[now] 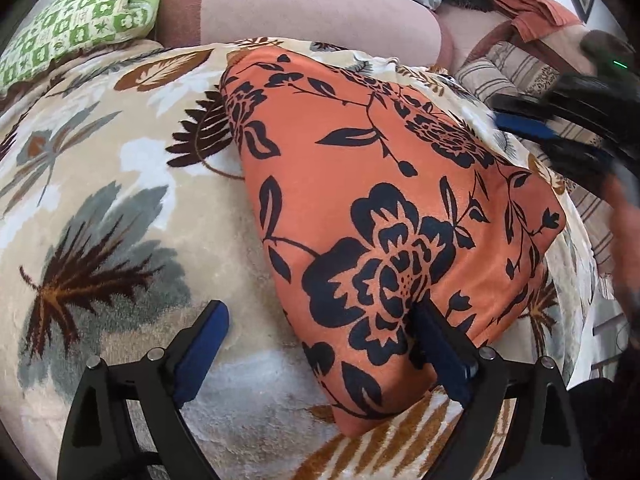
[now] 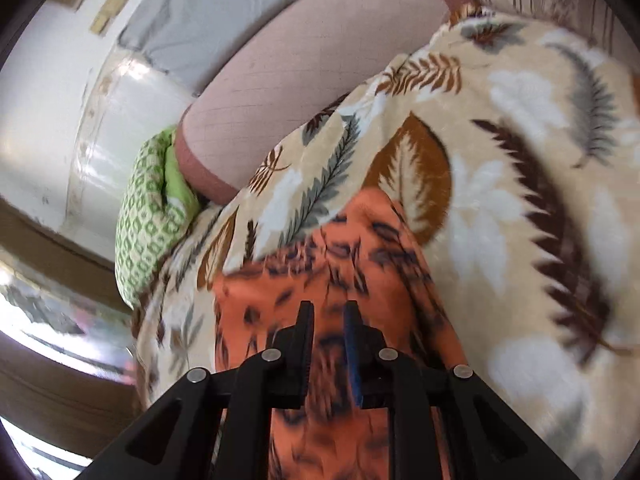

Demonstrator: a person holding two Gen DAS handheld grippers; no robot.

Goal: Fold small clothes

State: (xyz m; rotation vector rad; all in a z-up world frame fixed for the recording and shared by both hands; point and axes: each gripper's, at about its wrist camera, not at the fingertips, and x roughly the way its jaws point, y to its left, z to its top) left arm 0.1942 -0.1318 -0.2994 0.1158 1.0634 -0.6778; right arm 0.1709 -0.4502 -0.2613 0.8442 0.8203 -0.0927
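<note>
An orange cloth with a black flower print (image 1: 384, 208) lies folded flat on a beige leaf-print blanket (image 1: 120, 184). My left gripper (image 1: 320, 320) is open wide over the cloth's near corner; its right finger (image 1: 436, 344) rests on the cloth, its left finger (image 1: 208, 336) is over the blanket. My right gripper (image 2: 328, 320) hovers above the same cloth (image 2: 320, 264), blurred by motion, its jaws nearly together with a narrow gap and nothing between them. It also shows at the right edge of the left wrist view (image 1: 560, 132).
A pink bolster (image 1: 304, 12) lies along the far side of the blanket. A green patterned pillow (image 1: 76, 20) sits at the far left. Striped cushions (image 1: 516, 76) and a rust cloth (image 1: 532, 8) are at the far right. A white wall (image 2: 44, 92) is left.
</note>
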